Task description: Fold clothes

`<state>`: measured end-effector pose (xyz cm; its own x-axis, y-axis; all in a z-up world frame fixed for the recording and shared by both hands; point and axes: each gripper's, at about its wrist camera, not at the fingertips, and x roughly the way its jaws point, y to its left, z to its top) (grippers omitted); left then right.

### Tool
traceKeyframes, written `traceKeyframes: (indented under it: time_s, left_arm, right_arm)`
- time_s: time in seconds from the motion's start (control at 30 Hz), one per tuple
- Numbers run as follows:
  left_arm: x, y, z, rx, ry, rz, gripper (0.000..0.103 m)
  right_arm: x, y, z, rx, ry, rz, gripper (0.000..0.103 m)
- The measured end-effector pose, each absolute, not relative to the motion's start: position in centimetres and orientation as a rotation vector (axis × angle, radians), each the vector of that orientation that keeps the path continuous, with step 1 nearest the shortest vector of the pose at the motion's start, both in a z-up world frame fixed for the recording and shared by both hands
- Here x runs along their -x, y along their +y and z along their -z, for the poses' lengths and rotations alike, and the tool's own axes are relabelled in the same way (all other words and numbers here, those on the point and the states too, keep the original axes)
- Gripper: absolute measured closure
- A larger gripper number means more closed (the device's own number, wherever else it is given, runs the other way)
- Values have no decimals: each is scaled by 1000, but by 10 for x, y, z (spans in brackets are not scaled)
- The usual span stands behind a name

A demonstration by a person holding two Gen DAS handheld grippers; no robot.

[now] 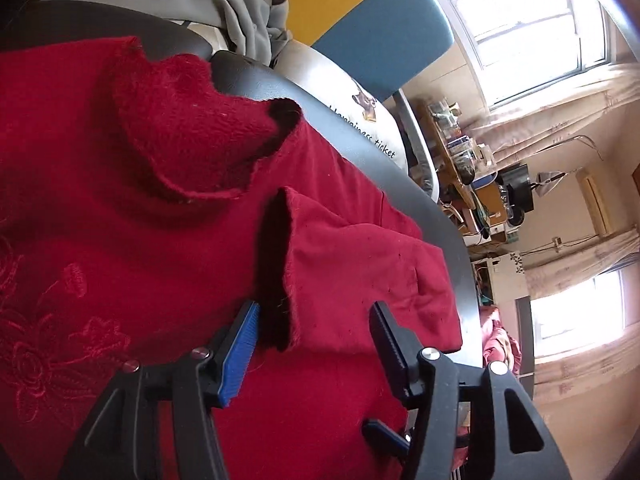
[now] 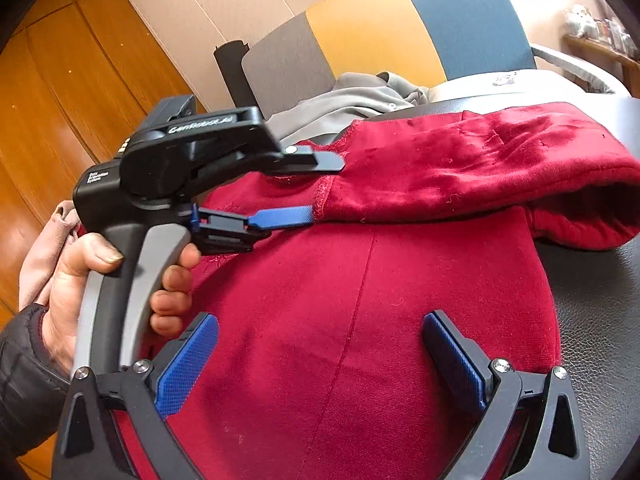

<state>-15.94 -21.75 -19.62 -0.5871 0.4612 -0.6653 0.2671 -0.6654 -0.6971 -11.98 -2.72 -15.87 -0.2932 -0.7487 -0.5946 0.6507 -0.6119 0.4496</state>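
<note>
A dark red velvet garment with embroidered flowers lies spread over a black leather surface. One sleeve is folded across its upper part. My left gripper is open, its fingertips at the sleeve's near end, one above and one below the cloth edge. In the left wrist view the left gripper straddles a raised fold of the sleeve. My right gripper is open and empty, hovering over the garment's body.
A grey garment and a white printed shirt lie behind the red one. A yellow, blue and grey chair back stands beyond. The black surface's edge runs along the right, with cluttered shelves past it.
</note>
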Motion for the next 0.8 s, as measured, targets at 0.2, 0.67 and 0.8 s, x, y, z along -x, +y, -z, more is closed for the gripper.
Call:
traceKeyframes:
  time_s: [0.2, 0.67, 0.8]
  left_arm:
    - [170, -209, 197, 1486, -1205, -2445, 92]
    - [147, -235, 115, 1123, -1245, -2494, 99]
    - [135, -248, 78, 969, -1265, -2501, 99]
  right_arm:
    - [120, -26, 159, -1001, -162, 1990, 0]
    - [126, -8, 155, -1003, -330, 1915, 0]
    - [144, 30, 150, -976, -746, 1800, 0]
